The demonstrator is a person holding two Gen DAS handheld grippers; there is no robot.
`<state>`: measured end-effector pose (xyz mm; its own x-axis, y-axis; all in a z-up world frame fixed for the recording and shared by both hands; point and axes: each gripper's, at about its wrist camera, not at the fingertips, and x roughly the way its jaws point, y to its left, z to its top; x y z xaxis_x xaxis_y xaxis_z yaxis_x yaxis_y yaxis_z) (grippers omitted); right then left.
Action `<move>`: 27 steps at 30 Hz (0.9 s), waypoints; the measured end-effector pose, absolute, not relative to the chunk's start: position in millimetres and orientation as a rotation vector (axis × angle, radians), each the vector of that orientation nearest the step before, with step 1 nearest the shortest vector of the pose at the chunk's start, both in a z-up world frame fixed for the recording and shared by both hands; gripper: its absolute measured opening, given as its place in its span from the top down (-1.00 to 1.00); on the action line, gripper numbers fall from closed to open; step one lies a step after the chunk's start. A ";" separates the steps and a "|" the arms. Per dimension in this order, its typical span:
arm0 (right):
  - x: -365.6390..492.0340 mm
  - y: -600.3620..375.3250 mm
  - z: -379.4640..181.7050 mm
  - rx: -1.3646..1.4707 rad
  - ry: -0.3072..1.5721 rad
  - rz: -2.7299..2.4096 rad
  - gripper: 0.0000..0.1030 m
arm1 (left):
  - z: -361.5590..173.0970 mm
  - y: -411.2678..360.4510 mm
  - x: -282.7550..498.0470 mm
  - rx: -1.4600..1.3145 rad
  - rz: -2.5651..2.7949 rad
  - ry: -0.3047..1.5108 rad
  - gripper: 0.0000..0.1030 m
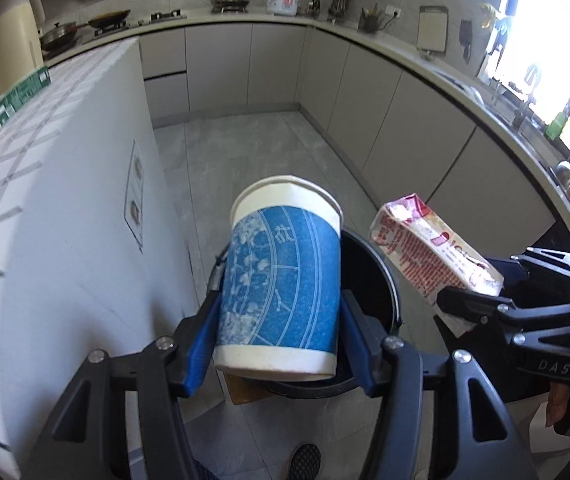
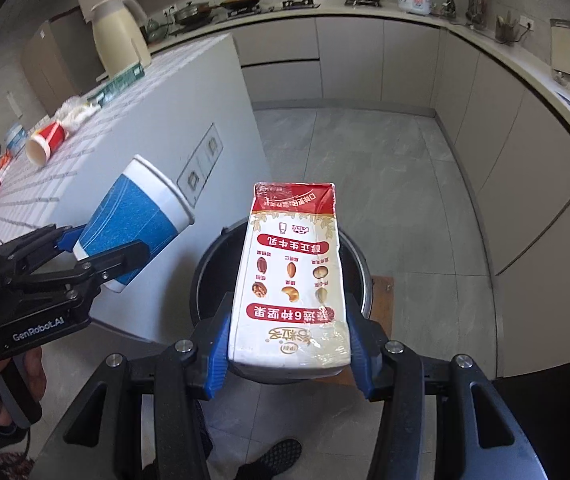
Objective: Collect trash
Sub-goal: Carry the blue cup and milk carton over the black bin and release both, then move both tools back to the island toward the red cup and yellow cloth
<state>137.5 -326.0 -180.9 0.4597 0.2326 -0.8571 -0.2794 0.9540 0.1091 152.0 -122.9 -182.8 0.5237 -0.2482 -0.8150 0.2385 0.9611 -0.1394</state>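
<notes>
My left gripper (image 1: 281, 320) is shut on a blue and white paper cup (image 1: 281, 280), held over the black round trash bin (image 1: 369, 276) on the floor. My right gripper (image 2: 289, 320) is shut on a red and white milk carton (image 2: 291, 280), held above the same bin (image 2: 205, 276). The carton (image 1: 433, 252) and right gripper (image 1: 481, 300) show at the right of the left wrist view. The cup (image 2: 133, 220) and left gripper (image 2: 97, 256) show at the left of the right wrist view.
A white tiled counter (image 2: 97, 136) stands left of the bin, with a red paper cup (image 2: 47, 142), crumpled white paper (image 2: 79, 114), a green box (image 2: 123, 80) and a cream kettle (image 2: 119, 40) on it. Grey cabinets (image 2: 505, 152) line the back and right. My foot (image 2: 273, 456) is near the bin.
</notes>
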 end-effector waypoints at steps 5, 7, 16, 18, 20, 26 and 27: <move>148.3 -320.3 -225.2 -0.133 1.106 0.382 -0.02 | -210.2 -130.1 158.9 -0.030 -0.274 1.038 -0.13; 154.9 -316.1 -241.0 -0.161 1.129 0.410 -0.02 | -220.1 -133.0 163.4 -0.036 -0.271 1.064 -0.13; 188.5 -303.2 -289.8 -0.341 1.157 0.407 -0.89 | -250.9 -141.2 178.5 -0.032 -0.195 1.138 -0.31; 193.0 -307.7 -290.6 -0.352 1.147 0.373 -0.95 | -249.3 -142.5 174.6 -0.015 -0.166 1.122 -0.50; 197.1 -319.7 -292.7 -0.339 1.169 0.316 -0.96 | -248.1 -144.0 173.8 -0.008 -0.159 1.126 -0.75; 205.8 -358.5 -290.9 -0.208 1.196 0.191 -1.00 | -236.8 -152.7 169.3 0.021 -0.148 1.093 -1.00; 203.5 -363.5 -290.8 -0.193 1.189 0.186 -1.00 | -234.0 -152.9 170.3 0.024 -0.154 1.090 -1.00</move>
<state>203.5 -363.5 -290.8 0.3610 0.0421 -0.9316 -0.2441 0.9684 -0.0509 170.3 -152.9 -234.0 0.4526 -0.1132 -0.8845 0.1366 0.9890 -0.0567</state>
